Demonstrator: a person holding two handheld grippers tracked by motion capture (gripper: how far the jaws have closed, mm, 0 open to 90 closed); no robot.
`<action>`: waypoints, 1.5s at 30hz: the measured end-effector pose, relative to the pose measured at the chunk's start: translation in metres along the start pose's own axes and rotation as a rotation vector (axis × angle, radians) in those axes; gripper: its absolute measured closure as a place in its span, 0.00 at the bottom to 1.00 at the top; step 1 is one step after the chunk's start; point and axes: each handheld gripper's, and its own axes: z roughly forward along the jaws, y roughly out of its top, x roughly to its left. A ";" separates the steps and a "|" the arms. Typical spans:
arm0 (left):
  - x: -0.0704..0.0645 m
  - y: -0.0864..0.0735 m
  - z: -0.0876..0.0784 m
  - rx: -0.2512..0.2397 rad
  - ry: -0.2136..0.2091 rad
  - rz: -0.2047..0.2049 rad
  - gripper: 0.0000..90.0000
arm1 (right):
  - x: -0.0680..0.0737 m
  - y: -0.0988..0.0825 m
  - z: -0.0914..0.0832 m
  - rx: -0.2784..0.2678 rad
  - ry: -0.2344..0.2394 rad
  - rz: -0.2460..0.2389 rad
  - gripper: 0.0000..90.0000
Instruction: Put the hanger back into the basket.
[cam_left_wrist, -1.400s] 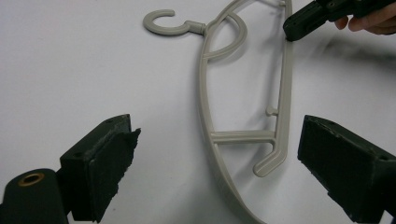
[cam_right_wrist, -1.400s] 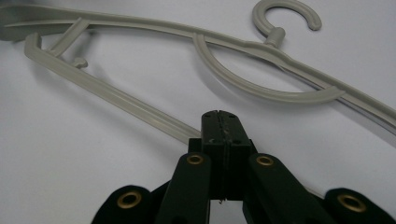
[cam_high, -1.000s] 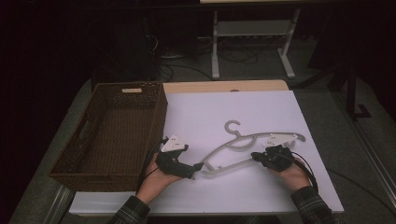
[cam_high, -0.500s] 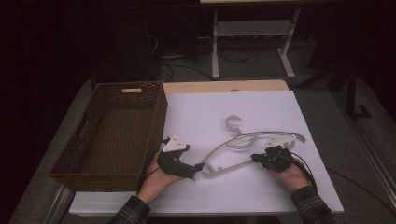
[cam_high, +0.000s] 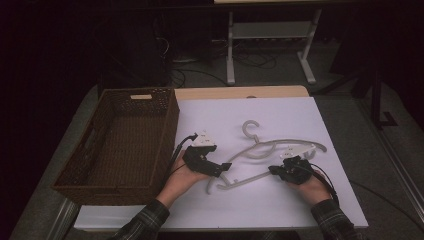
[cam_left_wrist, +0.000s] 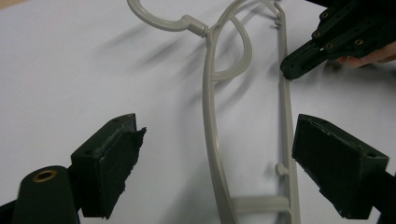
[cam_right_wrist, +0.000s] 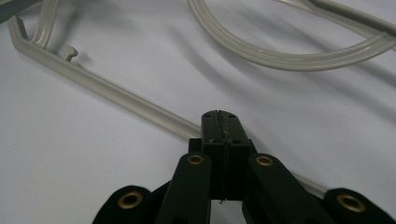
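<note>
A pale grey plastic hanger (cam_high: 272, 143) lies flat on the white table sheet (cam_high: 280, 110), hook toward the back. My left gripper (cam_high: 226, 167) is open at the hanger's left end. In the left gripper view its jaws (cam_left_wrist: 217, 133) stand wide, and the hanger's arm (cam_left_wrist: 210, 116) and lower bar run between them untouched. Those jaws have just been closing a little. My right gripper (cam_high: 272, 171) is shut, its tips (cam_right_wrist: 219, 116) lying on top of the hanger's lower bar (cam_right_wrist: 116, 95). Its tip also shows against that bar in the left gripper view (cam_left_wrist: 289, 70).
A brown wicker basket (cam_high: 170, 125) stands at the left of the table, close beside my left hand. A strip of wooden tabletop (cam_high: 240, 92) shows behind the sheet. A white metal stand (cam_high: 270, 45) is on the floor beyond.
My left gripper has moved to the right, toward the hanger's left end. The right gripper and the hanger have stayed where they were.
</note>
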 end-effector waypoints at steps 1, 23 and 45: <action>0.001 0.002 0.005 0.008 -0.008 0.003 0.17 | 0.000 0.000 0.000 0.000 0.000 0.002 1.00; 0.015 0.018 0.068 0.111 -0.083 0.030 0.55 | 0.000 -0.001 0.003 0.022 -0.007 -0.016 1.00; 0.029 0.018 0.055 0.077 -0.047 -0.020 0.39 | -0.009 0.018 0.001 -0.019 -0.032 -0.018 1.00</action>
